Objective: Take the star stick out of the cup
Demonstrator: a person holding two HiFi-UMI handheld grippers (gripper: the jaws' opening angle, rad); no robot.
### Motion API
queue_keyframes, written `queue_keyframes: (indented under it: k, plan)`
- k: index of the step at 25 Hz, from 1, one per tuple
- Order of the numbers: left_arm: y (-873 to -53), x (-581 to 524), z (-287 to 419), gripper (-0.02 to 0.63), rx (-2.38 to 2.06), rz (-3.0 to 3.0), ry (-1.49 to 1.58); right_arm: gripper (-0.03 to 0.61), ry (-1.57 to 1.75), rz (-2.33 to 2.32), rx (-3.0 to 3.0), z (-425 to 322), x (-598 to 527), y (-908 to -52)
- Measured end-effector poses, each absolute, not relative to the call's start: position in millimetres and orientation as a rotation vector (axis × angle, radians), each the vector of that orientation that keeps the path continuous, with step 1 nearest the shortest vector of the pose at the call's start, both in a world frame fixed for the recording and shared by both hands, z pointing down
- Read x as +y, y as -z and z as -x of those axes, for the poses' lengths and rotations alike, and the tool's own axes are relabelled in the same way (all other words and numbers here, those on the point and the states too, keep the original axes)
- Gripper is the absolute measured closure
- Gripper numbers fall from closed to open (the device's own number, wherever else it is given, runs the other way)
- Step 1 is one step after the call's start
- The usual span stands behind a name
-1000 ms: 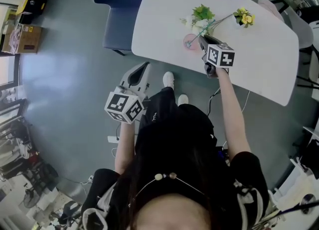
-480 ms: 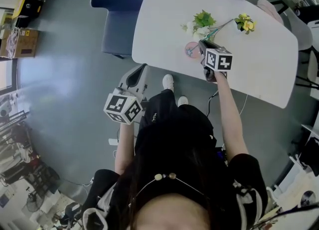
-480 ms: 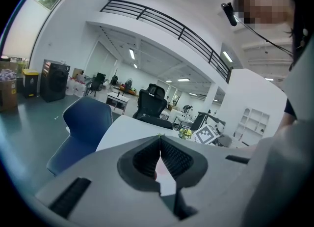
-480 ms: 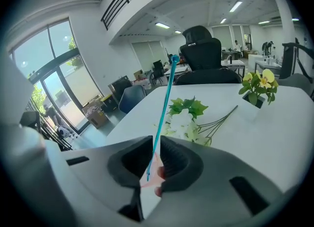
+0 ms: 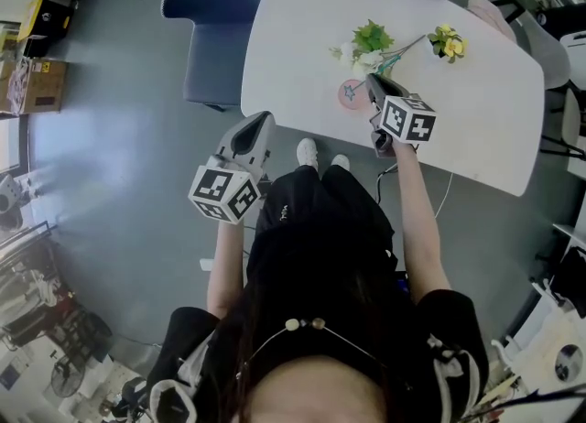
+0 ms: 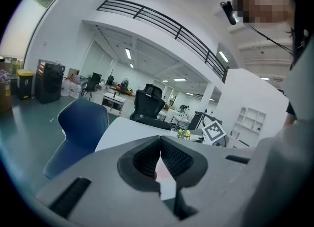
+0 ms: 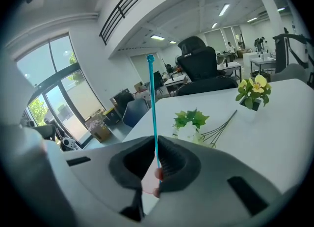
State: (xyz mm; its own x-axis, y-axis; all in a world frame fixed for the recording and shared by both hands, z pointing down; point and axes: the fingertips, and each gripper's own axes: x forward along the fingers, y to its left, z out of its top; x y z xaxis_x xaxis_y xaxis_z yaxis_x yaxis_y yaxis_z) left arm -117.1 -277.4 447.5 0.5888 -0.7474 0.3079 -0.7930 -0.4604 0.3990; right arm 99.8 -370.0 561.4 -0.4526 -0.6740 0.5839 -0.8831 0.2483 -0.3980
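Star stick point(image 7: 153, 108): pinched between right gripper's point(image 7: 157, 157) closed jaws, lower end seemingly still in pink cup point(image 5: 351, 94).
Change: right gripper barely shifted over the last second; lift judged hardly begun.
Left gripper point(image 6: 160, 155): jaws together, empty, off the table point(image 5: 302, 27).

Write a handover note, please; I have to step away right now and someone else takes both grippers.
Left gripper: shut, empty, held off the white table's near edge.
Right gripper: shut on the thin teal star stick, right over the small pink cup on the table.
Done: stick gripped.
Left to do: lift it straight up; its lower end seems to be inside the cup.
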Motion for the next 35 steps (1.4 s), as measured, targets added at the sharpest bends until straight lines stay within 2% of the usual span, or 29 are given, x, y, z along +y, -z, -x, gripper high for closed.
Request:
queue_keyframes:
  k: [19,35]
  plan:
    - [-429,-278,66,0.607,-1.243,-2.339,-0.05,0.557,-0.91,-1.47,-2.55,-118,-327,-402]
    - [-428,-283,60,0.607,-1.255,-2.342,-0.052,0.558,-0.862,-1.476,-2.684,-133,-302,-343]
